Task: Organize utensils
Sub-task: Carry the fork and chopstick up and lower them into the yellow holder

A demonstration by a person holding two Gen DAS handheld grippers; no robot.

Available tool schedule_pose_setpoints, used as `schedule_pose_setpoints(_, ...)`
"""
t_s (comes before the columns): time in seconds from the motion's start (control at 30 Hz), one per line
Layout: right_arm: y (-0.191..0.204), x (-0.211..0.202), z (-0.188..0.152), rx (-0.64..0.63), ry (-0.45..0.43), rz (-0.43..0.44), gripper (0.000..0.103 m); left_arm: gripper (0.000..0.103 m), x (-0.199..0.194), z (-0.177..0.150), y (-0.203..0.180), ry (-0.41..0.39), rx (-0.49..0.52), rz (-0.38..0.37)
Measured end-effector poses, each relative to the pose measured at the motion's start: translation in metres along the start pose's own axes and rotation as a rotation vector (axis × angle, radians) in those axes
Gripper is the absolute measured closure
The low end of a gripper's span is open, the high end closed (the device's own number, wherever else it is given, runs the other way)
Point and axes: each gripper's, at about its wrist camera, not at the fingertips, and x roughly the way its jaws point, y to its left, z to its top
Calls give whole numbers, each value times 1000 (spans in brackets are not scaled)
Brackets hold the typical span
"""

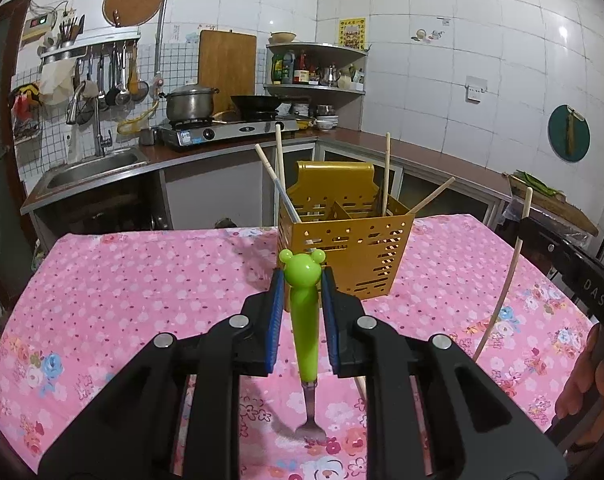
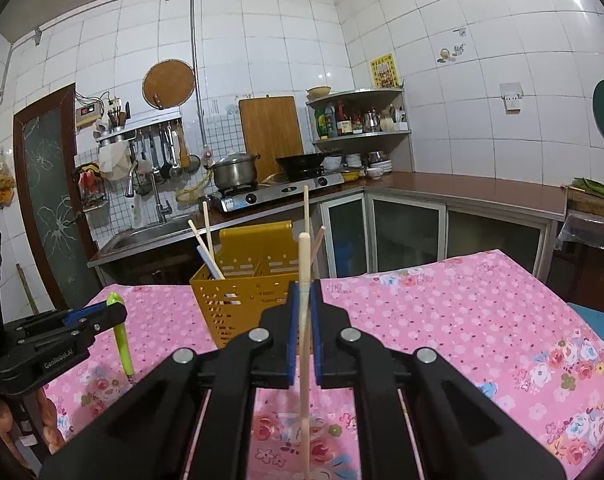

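My left gripper (image 1: 303, 280) is shut on a fork with a green bear-shaped handle (image 1: 304, 312); its tines hang down just over the pink tablecloth (image 1: 142, 280). A yellow perforated utensil caddy (image 1: 344, 248) stands just beyond it, with several chopsticks (image 1: 387, 172) in it. My right gripper (image 2: 304, 294) is shut on a single wooden chopstick (image 2: 304, 340), held upright in front of the caddy (image 2: 242, 300). The left gripper with the green fork (image 2: 120, 328) shows at the left of the right wrist view. The right gripper's chopstick (image 1: 510, 264) shows at the right of the left wrist view.
The table has a pink floral cloth (image 2: 462, 320). Behind it run a kitchen counter with a sink (image 1: 94, 168), a gas stove with a pot (image 1: 190, 104) and a wok (image 1: 258, 102), and a corner shelf (image 1: 314, 68).
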Motion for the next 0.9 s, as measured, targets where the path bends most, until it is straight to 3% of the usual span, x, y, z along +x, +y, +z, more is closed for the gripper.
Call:
schedule_pose_setpoints(0.43,8,1,37,-12,-15,21,97,86,-13,24,-8,-20,11,14)
schedule_pose_setpoints(0.9,6,17,110,-5,-78,47,97,86,-22,101,-18,-120,20,15)
